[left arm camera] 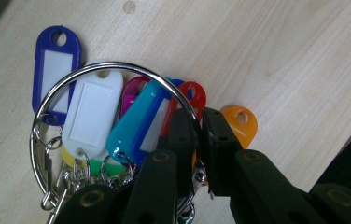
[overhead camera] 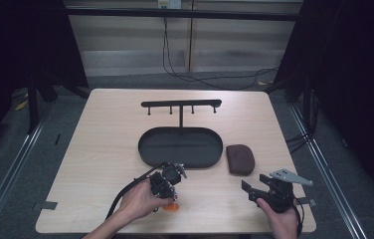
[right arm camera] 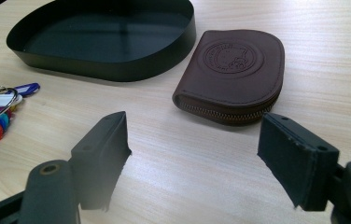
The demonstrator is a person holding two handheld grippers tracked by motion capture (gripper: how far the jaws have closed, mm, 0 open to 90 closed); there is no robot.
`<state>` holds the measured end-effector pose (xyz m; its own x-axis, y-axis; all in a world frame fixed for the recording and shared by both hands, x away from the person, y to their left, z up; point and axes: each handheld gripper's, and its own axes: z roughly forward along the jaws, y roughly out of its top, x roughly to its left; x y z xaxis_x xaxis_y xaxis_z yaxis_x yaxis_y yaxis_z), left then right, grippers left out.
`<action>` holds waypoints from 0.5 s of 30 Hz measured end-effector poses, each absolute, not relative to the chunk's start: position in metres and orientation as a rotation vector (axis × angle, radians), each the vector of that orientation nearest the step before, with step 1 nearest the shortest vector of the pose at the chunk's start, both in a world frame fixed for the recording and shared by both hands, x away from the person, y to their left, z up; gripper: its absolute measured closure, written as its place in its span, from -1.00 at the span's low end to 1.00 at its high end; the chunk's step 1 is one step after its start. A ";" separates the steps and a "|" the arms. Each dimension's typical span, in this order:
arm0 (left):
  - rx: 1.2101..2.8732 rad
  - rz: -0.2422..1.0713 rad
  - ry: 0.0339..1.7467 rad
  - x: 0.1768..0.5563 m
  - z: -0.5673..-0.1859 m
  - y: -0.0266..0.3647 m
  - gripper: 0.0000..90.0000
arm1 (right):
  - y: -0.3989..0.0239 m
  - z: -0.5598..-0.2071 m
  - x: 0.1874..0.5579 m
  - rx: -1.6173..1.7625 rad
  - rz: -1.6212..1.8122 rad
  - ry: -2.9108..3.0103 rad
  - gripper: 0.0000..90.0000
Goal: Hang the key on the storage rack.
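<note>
On pale wood, key ring (left arm camera: 113, 70) lies flat, tags (left arm camera: 92, 114) fanning from left gripper (left arm camera: 199, 135).

This looks like a lab or recording studio set up for filmed handling trials. A lone pale wooden worktop (overhead camera: 105, 149) stands on grey carpet, flanked by black curtains (overhead camera: 21, 45) and metal floor rails (overhead camera: 11, 169). Loose cables (overhead camera: 195, 77) trail along the plain panelled back wall (overhead camera: 125, 40).
</note>
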<state>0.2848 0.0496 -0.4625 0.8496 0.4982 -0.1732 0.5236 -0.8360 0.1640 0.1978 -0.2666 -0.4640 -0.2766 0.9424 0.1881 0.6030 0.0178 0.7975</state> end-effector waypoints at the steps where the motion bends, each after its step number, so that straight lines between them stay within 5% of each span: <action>1: 2.821 -0.189 0.798 0.285 -0.462 0.050 0.87 | -0.267 -0.464 0.198 1.576 1.155 1.907 -0.45; 15: 2.804 -0.261 0.775 0.294 -0.454 0.061 0.93 | -0.266 -0.465 0.199 1.584 1.148 1.912 -0.45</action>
<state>0.2935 0.0607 -0.4541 0.8453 0.4835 -0.2275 0.5226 -0.8369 0.1631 0.1989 -0.2662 -0.4647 -0.2752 0.9424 0.1904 0.6108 0.0184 0.7916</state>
